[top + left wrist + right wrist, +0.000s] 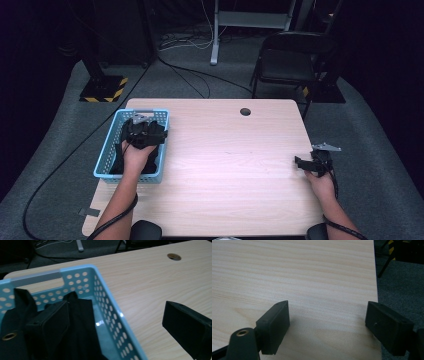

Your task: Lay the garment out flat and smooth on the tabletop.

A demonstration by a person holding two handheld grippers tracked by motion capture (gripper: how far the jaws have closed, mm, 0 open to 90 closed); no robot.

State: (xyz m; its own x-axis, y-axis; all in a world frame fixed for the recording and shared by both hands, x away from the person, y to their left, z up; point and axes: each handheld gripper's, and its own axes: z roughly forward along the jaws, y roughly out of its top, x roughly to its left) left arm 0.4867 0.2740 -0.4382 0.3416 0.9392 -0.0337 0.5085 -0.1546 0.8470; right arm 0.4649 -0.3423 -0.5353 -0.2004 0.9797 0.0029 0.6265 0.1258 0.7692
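A light blue perforated basket [106, 159] stands on the left part of the wooden table [230, 150]. Black cloth [152, 162] lies inside it. My left gripper [145, 132] hovers over the basket's far half. In the left gripper view its jaws stand wide apart. One is above the black cloth [80, 325] inside the basket, the other is outside over bare wood, and the basket wall [107, 312] runs between them. The left gripper [115, 315] is open and grips nothing. My right gripper [302, 162] rests low at the table's right edge, also open [327, 315] with bare wood between its jaws.
A round cable hole [245, 111] sits near the table's far edge. Beyond the table stand a black folding chair [287, 60] and a stand base with yellow and black stripes [102, 89]. Cables trail over the grey floor.
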